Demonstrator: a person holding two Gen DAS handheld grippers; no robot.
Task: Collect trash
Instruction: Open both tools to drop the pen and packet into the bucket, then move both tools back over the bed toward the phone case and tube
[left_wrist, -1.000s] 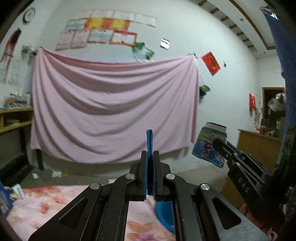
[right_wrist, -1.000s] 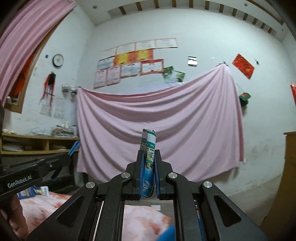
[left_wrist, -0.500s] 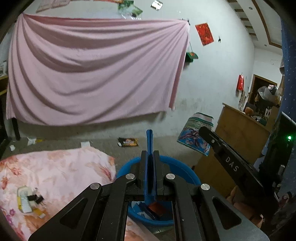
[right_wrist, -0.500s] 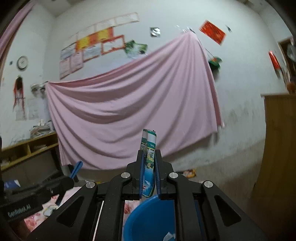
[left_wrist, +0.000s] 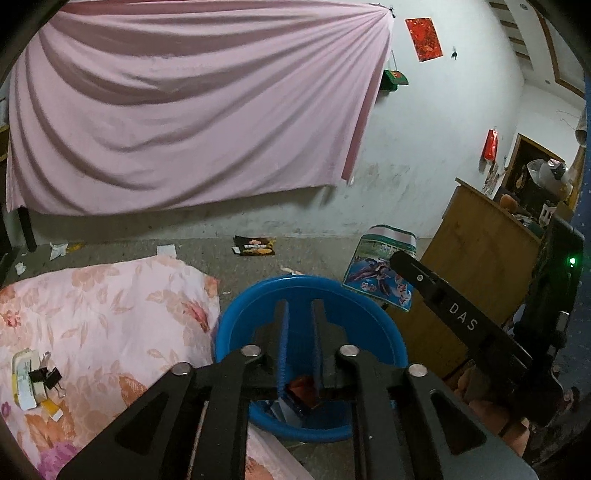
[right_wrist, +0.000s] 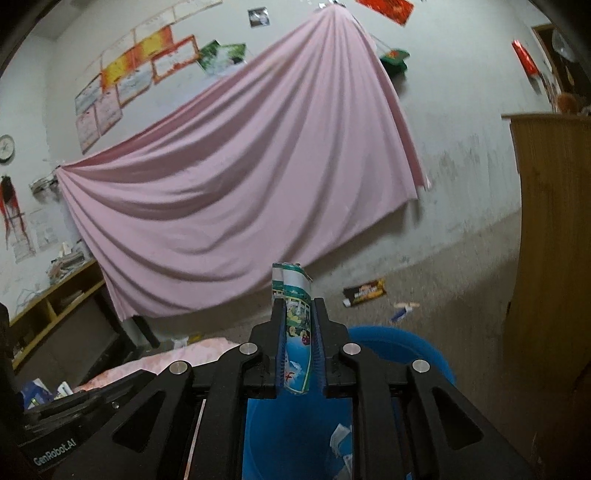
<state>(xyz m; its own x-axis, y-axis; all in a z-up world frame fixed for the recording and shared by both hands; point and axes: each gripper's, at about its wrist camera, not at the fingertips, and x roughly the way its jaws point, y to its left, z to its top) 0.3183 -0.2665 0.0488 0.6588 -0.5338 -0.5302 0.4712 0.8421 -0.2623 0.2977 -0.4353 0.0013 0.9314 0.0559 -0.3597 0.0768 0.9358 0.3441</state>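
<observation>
A blue plastic basin (left_wrist: 255, 314) stands on the floor beside a floral pink quilt (left_wrist: 103, 314); several wrappers lie inside it. My left gripper (left_wrist: 298, 314) hangs over the basin, jaws a little apart and empty. My right gripper (right_wrist: 298, 314) is shut on a green and blue printed wrapper (right_wrist: 293, 332), held upright above the basin (right_wrist: 399, 343). In the left wrist view the right gripper (left_wrist: 399, 260) holds that wrapper (left_wrist: 380, 269) at the basin's right side.
A dark snack wrapper (left_wrist: 255, 246) and paper scraps (left_wrist: 57, 249) lie on the floor by the wall. Binder clips and paper slips (left_wrist: 35, 380) lie on the quilt. A wooden cabinet (left_wrist: 484, 273) stands at the right. A pink sheet (left_wrist: 184, 110) hangs on the wall.
My left gripper has tilted down over the basin and opened; the blue piece it held is gone from its jaws. My right gripper has moved over the basin with the wrapper.
</observation>
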